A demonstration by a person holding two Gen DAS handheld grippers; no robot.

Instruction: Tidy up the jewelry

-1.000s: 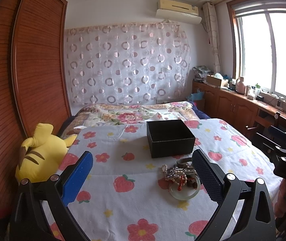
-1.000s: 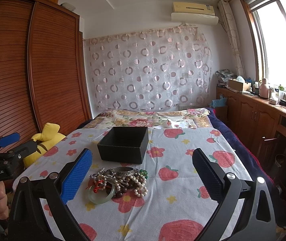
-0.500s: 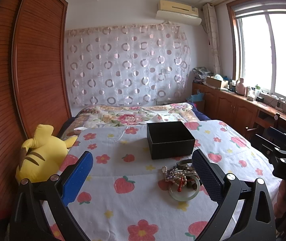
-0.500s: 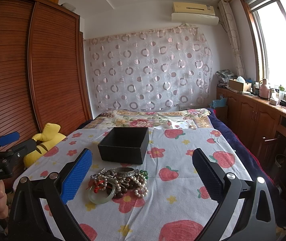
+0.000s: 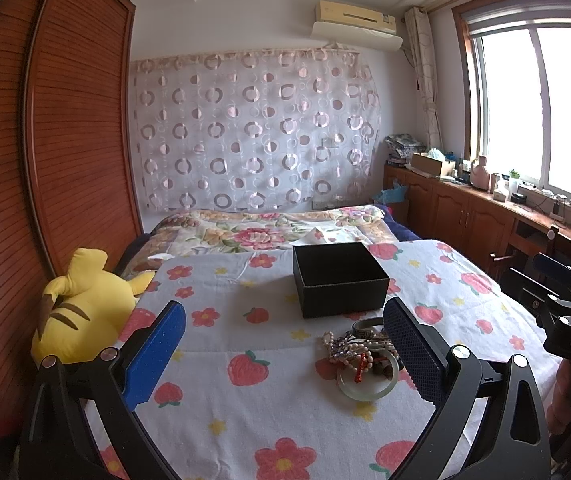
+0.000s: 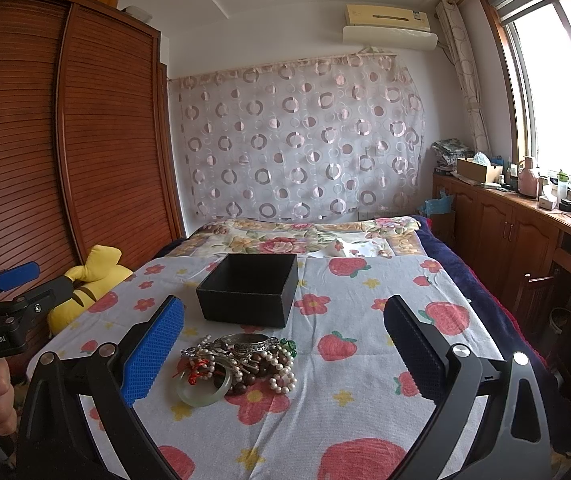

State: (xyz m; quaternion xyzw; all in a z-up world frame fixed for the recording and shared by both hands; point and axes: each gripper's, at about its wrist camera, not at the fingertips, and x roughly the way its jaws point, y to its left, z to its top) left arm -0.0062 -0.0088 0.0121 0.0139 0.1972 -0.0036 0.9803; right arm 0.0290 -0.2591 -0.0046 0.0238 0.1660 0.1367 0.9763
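Observation:
A pile of jewelry (image 6: pixel 241 364) lies on the flowered bed sheet (image 6: pixel 349 404): pearl strands, brown beads, a silver bangle (image 6: pixel 247 340) and a pale green jade bangle (image 6: pixel 204 389). It also shows in the left wrist view (image 5: pixel 363 356). An open, empty black box (image 6: pixel 249 290) stands just behind the pile, also seen in the left wrist view (image 5: pixel 339 278). My left gripper (image 5: pixel 283 354) is open and empty, the pile by its right finger. My right gripper (image 6: pixel 283 350) is open and empty, the pile by its left finger.
A yellow plush toy (image 5: pixel 79 306) lies at the bed's left edge by the wooden wardrobe (image 5: pixel 45 160). A flowered quilt (image 6: pixel 293 238) lies behind the box. Wooden cabinets (image 6: pixel 517 232) with clutter run under the window on the right.
Both views shift only slightly; the left view has tilted a little upward. The jewelry and box have not moved. Both grippers stay open.

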